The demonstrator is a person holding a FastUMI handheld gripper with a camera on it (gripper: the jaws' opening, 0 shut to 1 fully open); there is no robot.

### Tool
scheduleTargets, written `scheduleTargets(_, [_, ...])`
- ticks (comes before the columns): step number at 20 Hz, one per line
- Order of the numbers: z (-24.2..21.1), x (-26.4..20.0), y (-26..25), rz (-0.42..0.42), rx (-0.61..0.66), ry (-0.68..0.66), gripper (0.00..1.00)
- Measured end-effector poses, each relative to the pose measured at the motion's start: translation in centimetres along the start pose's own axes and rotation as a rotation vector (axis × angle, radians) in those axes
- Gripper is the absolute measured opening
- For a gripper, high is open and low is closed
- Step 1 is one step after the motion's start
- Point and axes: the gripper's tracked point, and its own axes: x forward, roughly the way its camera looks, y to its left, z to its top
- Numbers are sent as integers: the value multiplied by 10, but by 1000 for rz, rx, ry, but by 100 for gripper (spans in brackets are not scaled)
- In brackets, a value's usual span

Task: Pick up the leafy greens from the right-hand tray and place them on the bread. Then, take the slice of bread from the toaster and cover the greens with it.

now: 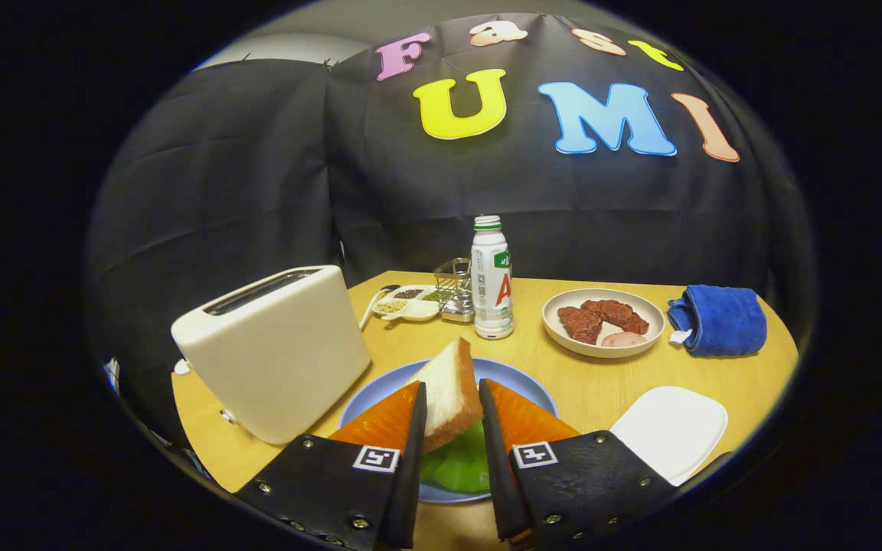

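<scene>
White bread [450,398], a slice with a tan crust, stands tilted on edge between the two fingers of the tongs [452,402], which are partly closed; the left finger lies against the slice's side, while the right finger sits just beside its other face and I cannot tell whether it presses. The slice's lower end rests over the greens [460,463], a pale green leaf lying on the blue plate [521,383] directly under the tongs. The plate sits on the wooden counter [586,383]. Just left of the plate stands the cream toaster [276,348], its top slot dark; what is inside it cannot be seen. To the right of the plate, near the right finger, lies a white tray [671,432] with a bare surface. Beyond the plate, a beige dish [556,321] holds dark red pieces of meat [602,317] and a pink slice [623,339]. A white bottle [491,279] with a green cap stands upright ahead of the bread, touching or just beside a small wire rack [454,295]. Left of the rack, a divided condiment dish [406,304] carries small heaps of grains or spices. A blue cloth [717,320] is bunched at the counter's far right. The tongs point forward and slightly downward over the plate.
</scene>
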Motion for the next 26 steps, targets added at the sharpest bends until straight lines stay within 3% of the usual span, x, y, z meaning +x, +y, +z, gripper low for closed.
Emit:
scheduleTargets(7, [2,-5,-14,-7,3,-11,40])
scheduleTargets(13, [36,-52,-48,-24,-40,-168,40])
scheduleTargets(19, [68,-130,-141,-185,-165,-338,39])
scheduleTargets(26, [41,-182,-224,-270,-74,-324,40])
